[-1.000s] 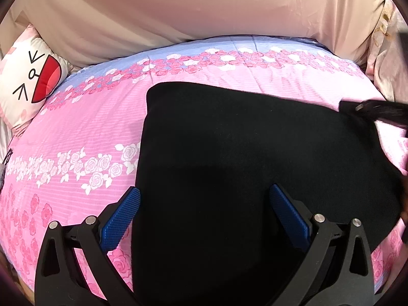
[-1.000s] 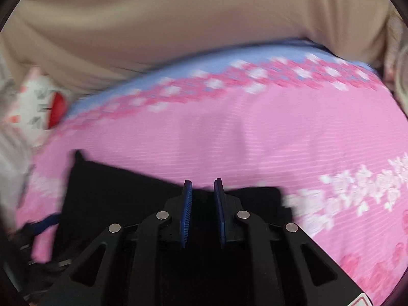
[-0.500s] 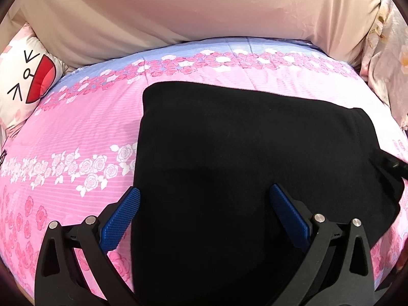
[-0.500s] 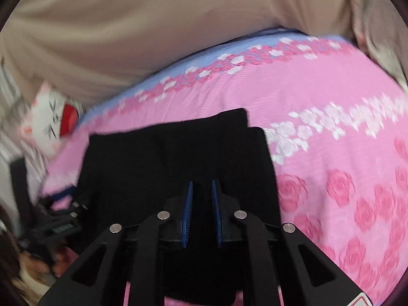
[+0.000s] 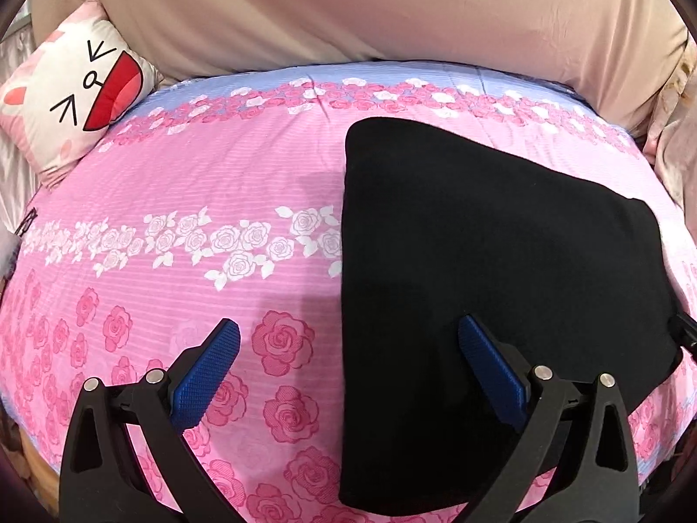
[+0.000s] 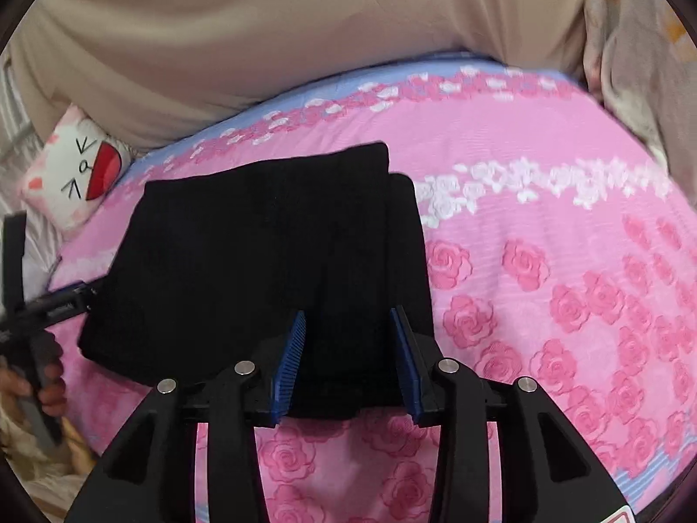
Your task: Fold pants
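Pink rose bedspread (image 5: 218,200) bears folded black pants (image 5: 501,261), tongs apart.

I'm in a bedroom at home, I think: a pink rose-print bedspread (image 5: 218,200) fills my view, a cartoon-face pillow (image 5: 74,87) at ten o'clock, beige fabric (image 5: 348,8) at twelve.

pink bedspread (image 5: 183,200) open left of folded pants (image 5: 479,239), cushion (image 5: 74,87) far corner

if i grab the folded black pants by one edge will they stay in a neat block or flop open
The black pants would probably flop: they are soft cloth lying flat in loose layers, one layer stepped out at the right edge. They look light and may slide little on the flowered bedspread. The right gripper, jaws opening, grips nothing.
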Tool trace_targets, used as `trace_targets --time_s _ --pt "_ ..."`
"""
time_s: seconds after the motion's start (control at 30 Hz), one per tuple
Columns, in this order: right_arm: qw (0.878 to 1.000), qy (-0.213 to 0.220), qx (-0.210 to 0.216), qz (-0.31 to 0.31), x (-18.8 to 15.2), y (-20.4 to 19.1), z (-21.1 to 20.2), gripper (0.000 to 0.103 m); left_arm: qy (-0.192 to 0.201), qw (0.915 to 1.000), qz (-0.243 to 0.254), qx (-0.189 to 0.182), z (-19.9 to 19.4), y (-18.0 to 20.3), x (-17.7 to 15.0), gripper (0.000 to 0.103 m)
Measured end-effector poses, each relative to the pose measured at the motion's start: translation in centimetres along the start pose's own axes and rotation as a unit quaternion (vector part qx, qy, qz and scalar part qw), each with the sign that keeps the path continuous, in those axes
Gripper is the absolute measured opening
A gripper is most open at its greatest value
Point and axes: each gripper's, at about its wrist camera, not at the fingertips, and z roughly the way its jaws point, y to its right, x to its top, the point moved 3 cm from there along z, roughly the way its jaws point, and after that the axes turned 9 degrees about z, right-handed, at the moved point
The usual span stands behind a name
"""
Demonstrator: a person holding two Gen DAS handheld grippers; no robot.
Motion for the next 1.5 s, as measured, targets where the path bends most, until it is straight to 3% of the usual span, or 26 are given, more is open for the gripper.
trace_targets --time_s 0.13,0.2,0.27,0.33,0.37,0.47,0.53,0.67,0.8,0.9,0.93,1.03,1.1,1.13,1.17,1.23,1.27,1.37,1.4,1.47,1.5 --pt "0.999 0.030 0.033 -0.020 2.9 -2.8 -1.2 0.039 0.009 0.9999 0.011 0.008 -0.5 0.5 0.2 0.098" --pt "0.997 0.033 0.041 -0.052 4.2 -4.9 -0.3 0.032 0.007 0.9999 0.012 0.008 -0.4 0.9 0.2 0.098" --pt "0.997 0.004 0.037 -0.072 5.3 -6.5 2.6 0.014 0.005 0.9998 0.015 0.015 -0.2 1.2 0.2 0.098" --pt "0.997 -0.031 0.010 -0.066 6.6 -6.1 6.5 0.010 0.004 0.9998 0.014 0.016 -0.1 1.3 0.2 0.098" --pt "0.997 -0.046 -0.005 -0.062 7.0 -5.6 8.1 0.002 0.006 0.9997 0.016 0.017 0.0 1.3 0.3 0.098" --pt "0.998 -0.050 0.021 -0.015 8.0 -4.4 8.4 0.002 0.008 0.9997 0.019 0.014 0.2 1.2 0.2 0.098" --pt "1.000 -0.010 0.020 -0.012 7.7 -4.5 5.9 0.014 0.007 0.9997 0.019 0.014 0.2 1.1 0.1 0.098" --pt "0.999 0.031 0.029 -0.006 5.9 -3.9 1.5 0.014 0.005 0.9998 0.018 0.009 0.5 1.0 0.2 0.098" --pt "0.999 0.019 0.025 -0.025 2.8 -3.9 -0.2 0.015 0.004 0.9998 0.015 0.007 0.6 1.0 0.3 0.098" --pt "0.999 -0.013 0.003 -0.042 0.6 -3.1 1.2 0.015 0.006 0.9998 0.015 0.009 0.6 1.1 0.3 0.098" --pt "0.999 -0.013 -0.007 -0.041 0.2 -2.3 2.0 0.004 0.007 0.9998 0.016 0.008 0.6 1.0 0.3 0.098" --pt "0.999 -0.013 0.029 0.006 0.6 -1.0 1.3 0.004 0.005 0.9999 0.014 0.001 0.6 0.8 0.4 0.098" --pt "1.000 0.002 0.022 0.010 0.9 -0.8 0.1 0.013 0.010 0.9996 0.004 -0.025 -0.2 0.2 0.3 0.098" --pt "1.000 0.013 0.008 0.005 1.0 -0.6 -0.7 0.027 0.011 0.9987 -0.006 -0.049 -0.6 -0.1 0.2 0.098" --pt "1.000 0.019 0.000 0.004 1.0 -0.3 -1.3 0.055 0.008 0.9953 -0.023 -0.094 -1.1 -0.7 -0.1 0.098" --pt "1.000 0.021 -0.009 0.010 0.6 0.5 -1.9 0.080 -0.006 0.9835 -0.052 -0.173 -1.3 -1.4 -0.7 0.098" --pt "1.000 0.016 0.003 0.019 0.2 1.2 -1.9 0.080 -0.025 0.9754 -0.074 -0.206 -0.9 -1.9 -1.2 0.098" --pt "0.997 -0.023 0.035 0.064 -0.8 2.9 -0.2 0.080 -0.051 0.9596 -0.138 -0.240 1.1 -2.9 -2.8 0.098" --pt "0.995 -0.041 0.045 0.082 -1.3 3.4 0.7 0.080 -0.035 0.9613 -0.142 -0.234 0.7 -3.0 -2.8 0.098" --pt "0.992 -0.026 0.078 0.099 -1.7 3.6 1.1 0.086 -0.040 0.9622 -0.139 -0.231 0.9 -2.2 -2.7 0.098" --pt "0.989 -0.038 0.094 0.104 -1.7 3.4 1.6 0.087 -0.033 0.9664 -0.129 -0.219 0.8 -1.7 -2.5 0.098"
